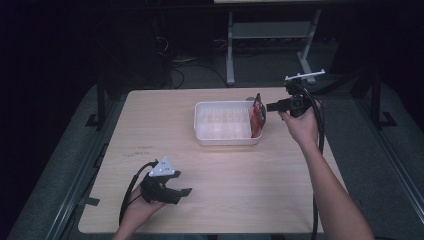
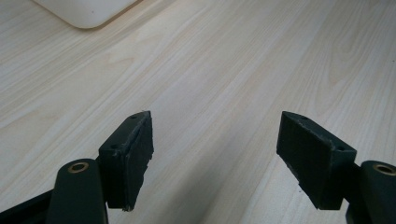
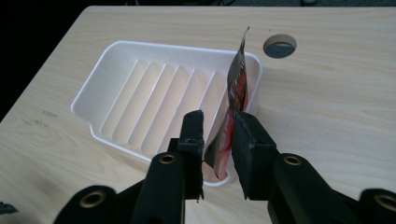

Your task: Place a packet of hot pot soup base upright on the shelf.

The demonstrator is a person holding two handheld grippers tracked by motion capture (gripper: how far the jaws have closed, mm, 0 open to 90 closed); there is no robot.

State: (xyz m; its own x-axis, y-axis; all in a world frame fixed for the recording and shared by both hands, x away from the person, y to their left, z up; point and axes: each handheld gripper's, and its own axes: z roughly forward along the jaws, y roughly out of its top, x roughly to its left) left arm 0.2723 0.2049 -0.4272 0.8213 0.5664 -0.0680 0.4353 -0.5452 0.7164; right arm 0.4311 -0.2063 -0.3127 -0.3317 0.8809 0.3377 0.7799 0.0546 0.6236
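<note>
A white ribbed tray (image 1: 200, 122) sits at the table's middle back. A red and dark sachet (image 1: 258, 116) stands on edge inside it, leaning on the tray's right wall. My right gripper (image 1: 270, 106) reaches in from the right, level with the sachet's top. In the right gripper view the sachet (image 3: 237, 79) rises between the jaws of the right gripper (image 3: 217, 126). It lies against one pad, with a gap to the other, so the gripper is open. The tray's rim (image 3: 88, 95) lies below it. My left gripper (image 1: 182, 182) rests near the front left, open over bare wood (image 2: 217, 154).
A round cable hole (image 3: 279, 46) sits in the tabletop just behind the tray. A corner of the tray (image 2: 84, 11) shows far off in the left gripper view. A metal desk frame (image 1: 231, 50) stands on the dark floor beyond the table's far edge.
</note>
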